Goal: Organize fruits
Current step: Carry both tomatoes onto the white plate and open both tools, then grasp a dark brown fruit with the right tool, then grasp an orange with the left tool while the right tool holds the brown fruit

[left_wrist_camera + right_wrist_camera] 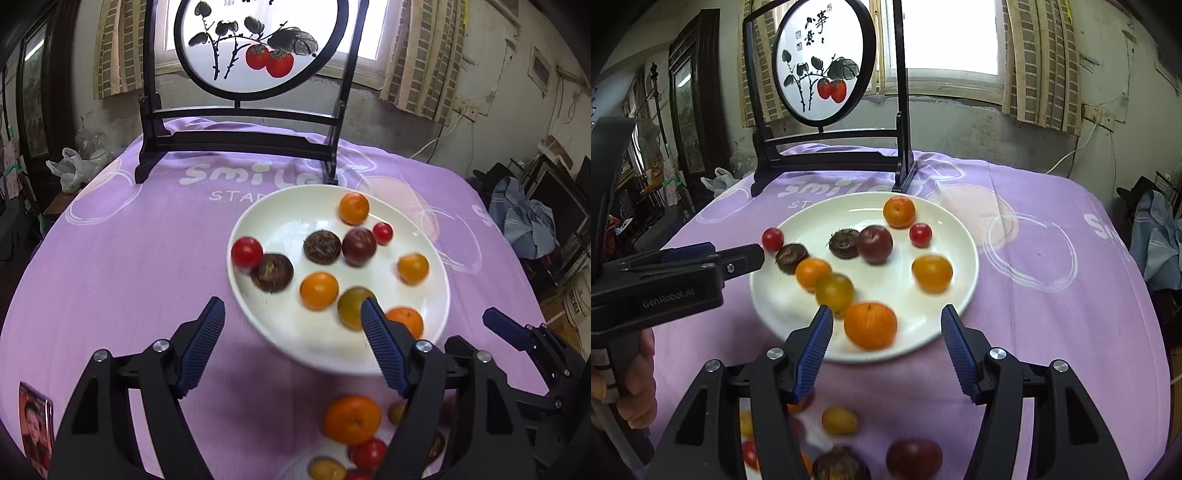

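Observation:
A white plate point(280, 221) point(945, 314) on the purple cloth holds several fruits: oranges, red cherry tomatoes, brown water chestnuts, a dark plum point(874, 244) and a greenish tomato point(834, 291). My left gripper point(293, 314) is open and empty at the plate's near-left rim; it also shows in the right wrist view point(738, 258). My right gripper point(886, 321) is open, its fingers either side of a large orange point(870, 325) at the plate's near edge, not touching it. More fruits lie close below the grippers: an orange point(352, 419), a yellow fruit point(839, 420), a plum point(914, 458).
A dark wooden stand with a round persimmon painting point(255, 48) point(822, 70) stands at the table's far edge behind the plate. A photo card point(35, 424) lies near left. A plastic bag point(72, 170) sits off the table's left side.

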